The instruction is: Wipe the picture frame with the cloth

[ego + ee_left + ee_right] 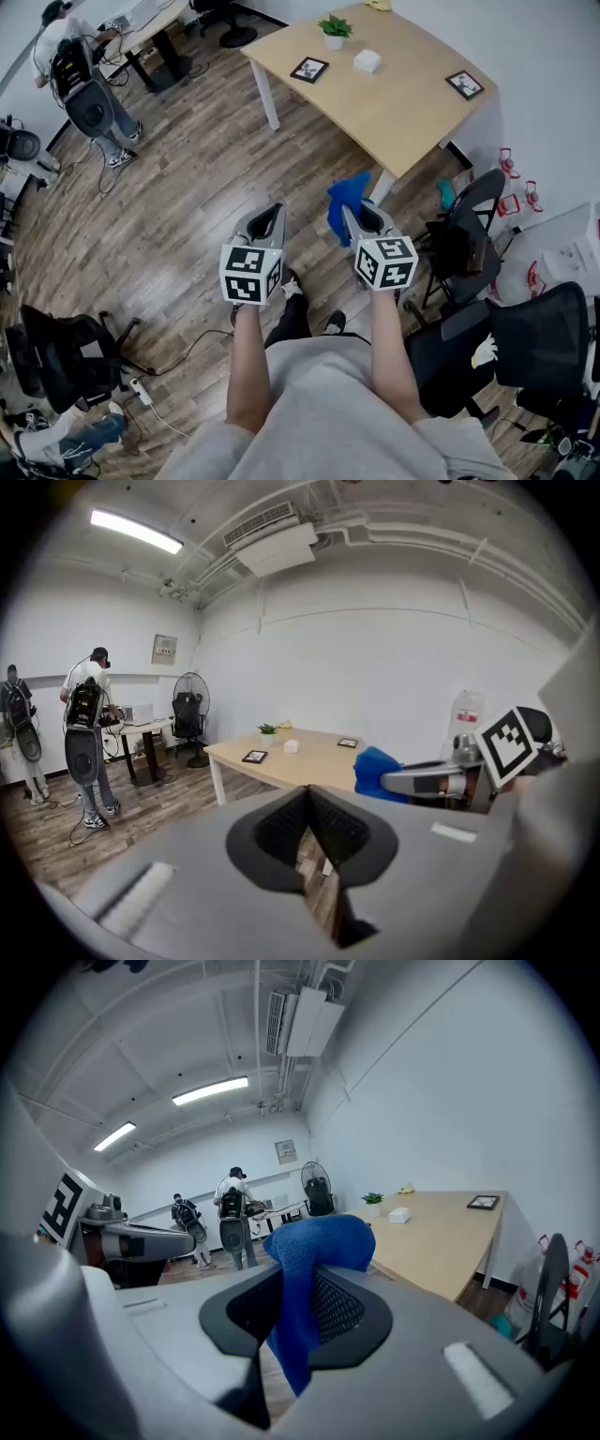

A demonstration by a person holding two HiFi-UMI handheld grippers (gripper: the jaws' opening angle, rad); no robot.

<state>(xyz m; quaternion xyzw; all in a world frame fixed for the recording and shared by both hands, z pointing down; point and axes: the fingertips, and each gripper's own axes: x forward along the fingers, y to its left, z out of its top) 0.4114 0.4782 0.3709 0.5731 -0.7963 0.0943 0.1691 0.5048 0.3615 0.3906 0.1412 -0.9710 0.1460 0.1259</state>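
From the head view, the left tool (267, 216) and the right tool (362, 216) hung side by side above the wooden floor (178, 187), well short of the counter (394, 108) ahead of them. A blue cloth (344, 201) bunched out of the right tool's tip. One picture frame (309, 68) lay flat on the counter far ahead of the left tool, and a second picture frame (465, 84) lay ahead and to the right of the right tool, with a potted plant (335, 28) and a small white box (367, 61) between them. In the left gripper view, that tool's jaws met with nothing between them. In the right gripper view, the jaws were clamped on the cloth, a fold rising above them and a tail hanging below. Wiping well probably called for closing in on the counter first, steadying the frame with the empty tool, and leading with the loose fold.
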